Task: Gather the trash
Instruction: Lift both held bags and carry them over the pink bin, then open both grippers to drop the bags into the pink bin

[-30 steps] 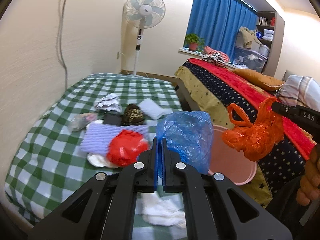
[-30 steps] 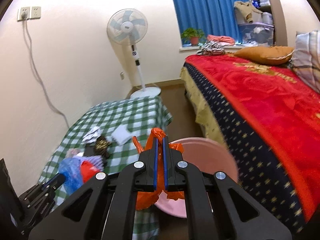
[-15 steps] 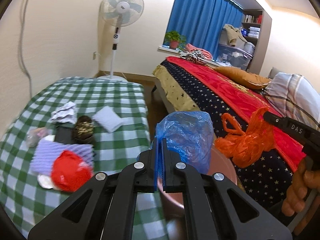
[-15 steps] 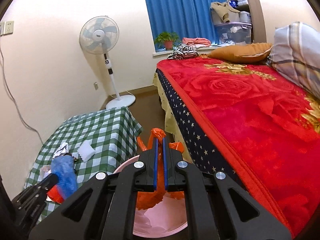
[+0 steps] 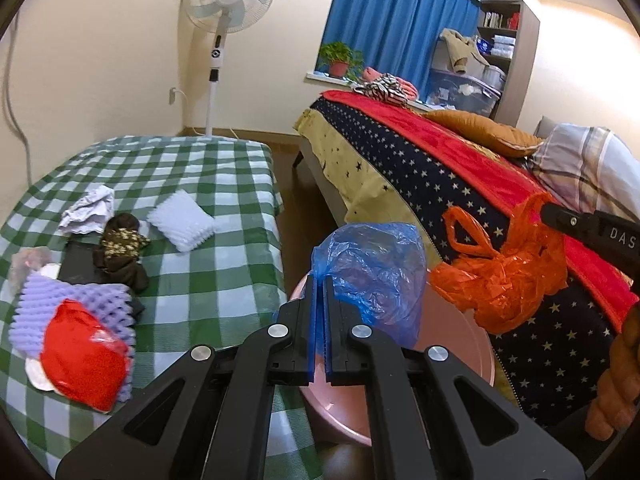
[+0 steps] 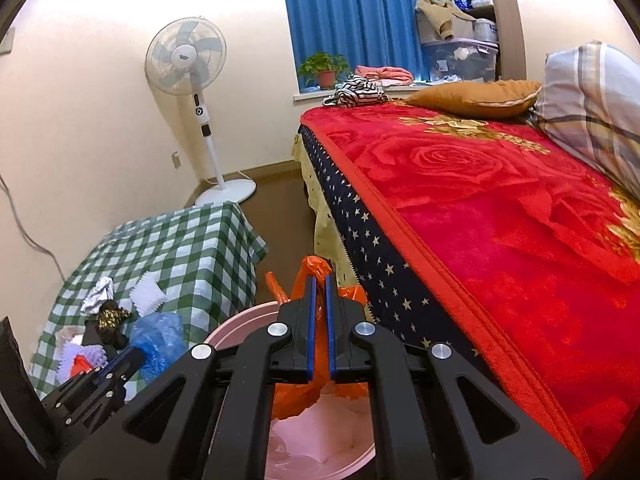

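While both sets of jaws are pressed together, a blue bag [image 5: 372, 276] is pinched by the left gripper [image 5: 319, 320] and an orange bag [image 6: 308, 360] by the right gripper [image 6: 319, 320], both hanging directly over the pink bin [image 6: 240, 324]. Release room is hemmed between the checked bench [image 5: 224, 184] and the bed [image 6: 500, 220].

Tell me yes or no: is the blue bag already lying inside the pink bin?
No, the blue bag hangs clamped in the left claw above the pink bin, not resting in it.
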Demonstrator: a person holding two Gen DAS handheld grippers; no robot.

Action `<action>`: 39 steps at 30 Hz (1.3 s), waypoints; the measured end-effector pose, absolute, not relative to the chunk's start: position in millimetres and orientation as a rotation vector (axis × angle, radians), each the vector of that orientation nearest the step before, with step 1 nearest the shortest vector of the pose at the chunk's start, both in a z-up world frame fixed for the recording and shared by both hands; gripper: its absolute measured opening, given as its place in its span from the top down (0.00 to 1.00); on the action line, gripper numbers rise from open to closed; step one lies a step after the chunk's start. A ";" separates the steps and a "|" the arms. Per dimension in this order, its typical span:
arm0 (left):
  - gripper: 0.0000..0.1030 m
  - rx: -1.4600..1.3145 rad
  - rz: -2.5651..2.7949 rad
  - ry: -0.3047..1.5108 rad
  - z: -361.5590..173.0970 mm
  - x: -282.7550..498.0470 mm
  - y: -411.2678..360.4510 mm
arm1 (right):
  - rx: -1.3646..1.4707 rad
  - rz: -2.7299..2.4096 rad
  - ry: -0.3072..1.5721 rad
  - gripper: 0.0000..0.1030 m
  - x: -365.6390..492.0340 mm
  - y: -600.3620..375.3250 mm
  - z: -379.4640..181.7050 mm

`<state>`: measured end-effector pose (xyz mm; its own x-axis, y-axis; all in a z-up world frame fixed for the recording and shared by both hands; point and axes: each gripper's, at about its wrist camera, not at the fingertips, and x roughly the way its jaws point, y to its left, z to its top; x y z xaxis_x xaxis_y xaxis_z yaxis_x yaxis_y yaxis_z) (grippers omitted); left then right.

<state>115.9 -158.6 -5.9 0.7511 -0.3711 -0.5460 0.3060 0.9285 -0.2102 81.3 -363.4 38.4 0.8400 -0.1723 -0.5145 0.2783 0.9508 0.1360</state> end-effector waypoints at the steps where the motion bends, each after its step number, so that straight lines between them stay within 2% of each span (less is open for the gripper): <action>1: 0.97 -0.104 -0.387 0.627 -8.4 117.2 -162.5 | 0.203 -0.242 0.525 0.95 82.0 -362.9 37.7; 3: 0.95 -0.084 -0.406 0.648 -13.8 120.3 -169.0 | 0.195 -0.248 0.533 0.90 84.1 -361.8 35.5; 4: 0.81 -0.073 -0.408 0.665 -18.2 122.1 -171.7 | 0.193 -0.248 0.549 0.86 86.7 -362.2 33.0; 5: 0.62 -0.073 -0.399 0.670 -20.4 122.8 -170.9 | 0.191 -0.253 0.557 0.82 87.8 -361.7 32.0; 7: 0.57 -0.095 -0.372 0.675 -23.4 123.3 -164.9 | 0.188 -0.275 0.555 0.57 87.9 -362.4 31.5; 9: 0.57 -0.115 -0.376 0.680 -23.3 123.9 -159.1 | 0.188 -0.289 0.543 0.54 86.0 -363.2 32.9; 18: 0.58 -0.113 -0.362 0.625 -5.5 111.8 -141.1 | 0.163 -0.256 0.520 0.54 82.2 -352.3 35.6; 26: 0.65 -0.114 -0.330 0.580 14.2 92.4 -108.1 | 0.160 -0.242 0.403 0.54 63.9 -333.8 44.6; 39: 0.71 -0.128 -0.255 0.499 58.2 59.4 -46.1 | 0.108 -0.016 0.488 0.55 44.4 -268.1 37.2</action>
<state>59.4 -46.1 58.2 0.8474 -0.2719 -0.4561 0.2099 0.9605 -0.1825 44.4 -268.1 37.2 0.8833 0.0106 -0.4687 0.0412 0.9941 0.1001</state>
